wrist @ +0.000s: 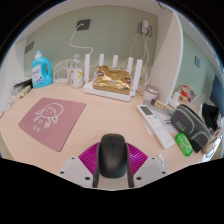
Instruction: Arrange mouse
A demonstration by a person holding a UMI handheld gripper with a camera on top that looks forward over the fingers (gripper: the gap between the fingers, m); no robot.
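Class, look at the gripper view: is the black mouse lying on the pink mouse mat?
No. The black mouse sits between the gripper fingers, apart from the pink mouse mat, which lies bare on the table.

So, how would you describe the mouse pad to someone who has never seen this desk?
On the pale desk, look beyond the gripper, whose fingers hold the black mouse. The mouse pad lies flat there: the only pink sheet, with a white drawing.

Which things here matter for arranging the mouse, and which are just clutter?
For the job:
- mouse, standing between the gripper fingers
- pink mouse mat, likely where it goes

Just lying about:
- white router
- blue bottle
- remote
- grey pouch
- green item
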